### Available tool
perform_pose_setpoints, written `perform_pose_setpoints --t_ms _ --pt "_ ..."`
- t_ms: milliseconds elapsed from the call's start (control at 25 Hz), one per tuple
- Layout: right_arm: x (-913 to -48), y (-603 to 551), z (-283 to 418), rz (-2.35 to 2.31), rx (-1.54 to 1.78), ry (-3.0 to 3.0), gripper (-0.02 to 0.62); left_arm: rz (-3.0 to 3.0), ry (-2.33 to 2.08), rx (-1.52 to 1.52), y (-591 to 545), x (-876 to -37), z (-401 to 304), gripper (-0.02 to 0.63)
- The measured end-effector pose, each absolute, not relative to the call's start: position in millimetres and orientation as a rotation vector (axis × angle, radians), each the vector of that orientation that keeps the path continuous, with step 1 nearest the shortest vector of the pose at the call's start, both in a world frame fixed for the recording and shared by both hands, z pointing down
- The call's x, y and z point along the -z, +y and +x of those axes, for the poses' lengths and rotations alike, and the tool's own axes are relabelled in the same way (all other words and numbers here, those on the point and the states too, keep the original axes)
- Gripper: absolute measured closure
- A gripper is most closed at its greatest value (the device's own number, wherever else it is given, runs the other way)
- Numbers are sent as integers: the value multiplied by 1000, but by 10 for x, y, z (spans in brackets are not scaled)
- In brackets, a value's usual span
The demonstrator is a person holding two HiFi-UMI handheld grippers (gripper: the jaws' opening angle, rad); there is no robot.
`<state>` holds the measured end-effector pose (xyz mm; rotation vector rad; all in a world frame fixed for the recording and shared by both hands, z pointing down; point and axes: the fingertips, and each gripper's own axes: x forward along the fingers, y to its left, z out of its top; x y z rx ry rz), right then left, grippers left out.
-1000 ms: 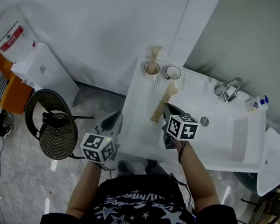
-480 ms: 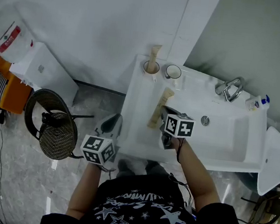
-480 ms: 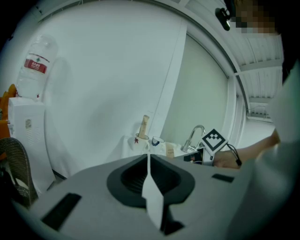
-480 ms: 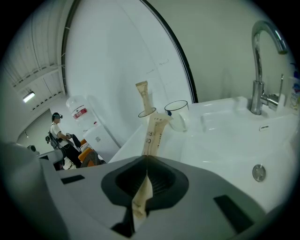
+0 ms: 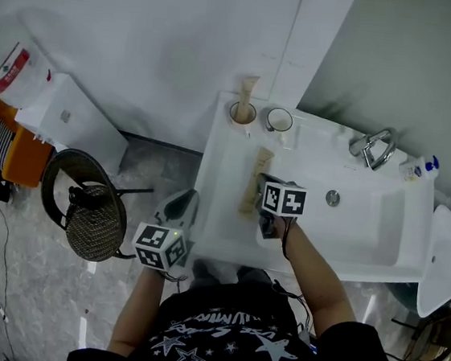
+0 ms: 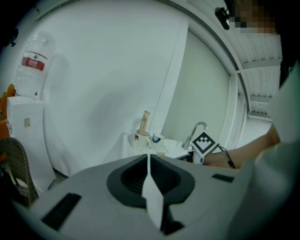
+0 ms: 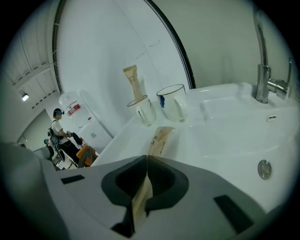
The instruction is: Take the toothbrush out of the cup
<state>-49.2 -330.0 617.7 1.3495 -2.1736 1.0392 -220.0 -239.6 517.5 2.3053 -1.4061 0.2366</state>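
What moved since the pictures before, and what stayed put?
The right gripper, shut on the toothbrush, came down toward the sink ledge, bringing the toothbrush lower and nearer the person. Nothing was grabbed or let go. The cups, the other toothbrush standing in one, and the shut left gripper stayed.

Claw (image 7: 146, 157) pinching wrapped toothbrush (image 7: 158, 139), white sink (image 7: 225, 123) beyond

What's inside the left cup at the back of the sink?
One tan packet stands in the left cup, its top well above the rim. The cup wall hides its lower end and the cup's bottom.
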Motion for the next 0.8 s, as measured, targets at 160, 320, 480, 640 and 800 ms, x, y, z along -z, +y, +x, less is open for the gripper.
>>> perform_pose_setpoints --t_ms 160,320,480,640,800 --pt "-6235 -3356 -511 1328 -1047 -2171 575 2297 -1411 -239 -2454 -5197 -2192 580" --pt "-6256 -3398 -522 1331 -1068 -2161 575 2293 -1414 -227 -2510 -5197 -2185 580" --pt "-6271 -3409 -525 1342 -1087 -2140 575 2288 -1412 -222 -2550 -5209 -2181 580" --pt "-6278 -3396 -500 1376 -1134 -2117 575 2283 -1407 -214 -2560 -5223 -2159 580" --pt "-6284 -3361 -491 1406 -1178 -2102 575 2287 -1403 -207 -2549 -5217 -2139 580"
